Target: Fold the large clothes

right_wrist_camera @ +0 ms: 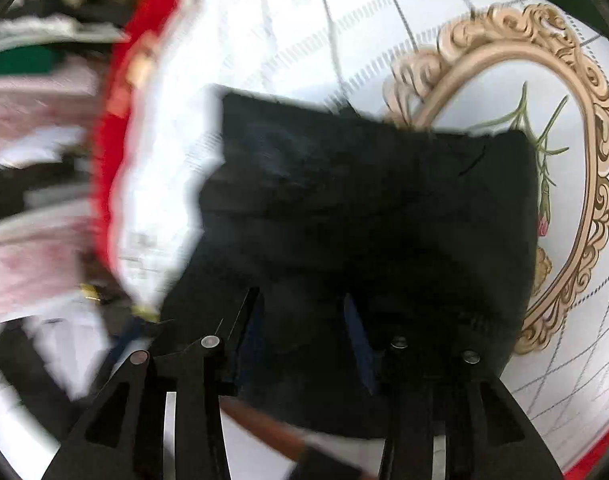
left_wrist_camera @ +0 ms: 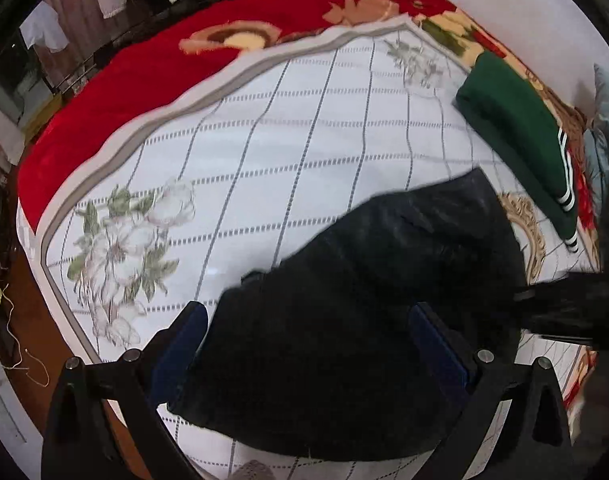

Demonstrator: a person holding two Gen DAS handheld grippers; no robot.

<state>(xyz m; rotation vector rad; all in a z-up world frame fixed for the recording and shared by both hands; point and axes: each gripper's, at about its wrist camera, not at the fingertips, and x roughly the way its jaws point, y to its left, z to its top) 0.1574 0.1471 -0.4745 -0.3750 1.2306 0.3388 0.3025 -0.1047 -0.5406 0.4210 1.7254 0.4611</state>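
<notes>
A black garment [left_wrist_camera: 368, 300] lies folded on the white checked bedspread [left_wrist_camera: 264, 160]. My left gripper [left_wrist_camera: 308, 344] is open, its blue-padded fingers [left_wrist_camera: 184, 344] straddling the garment's near end from just above. In the right wrist view the same black garment [right_wrist_camera: 364, 208] fills the middle, blurred. My right gripper [right_wrist_camera: 304, 336] hangs over it with its fingers apart; the dark cloth hides the fingertips, so I cannot tell whether it grips anything.
A folded green garment with white stripes [left_wrist_camera: 520, 132] lies at the bed's far right. A red floral blanket [left_wrist_camera: 144, 68] covers the far side. A gold ornate frame print [right_wrist_camera: 564, 160] marks the bedspread. The bed edge and floor [left_wrist_camera: 20, 320] lie at left.
</notes>
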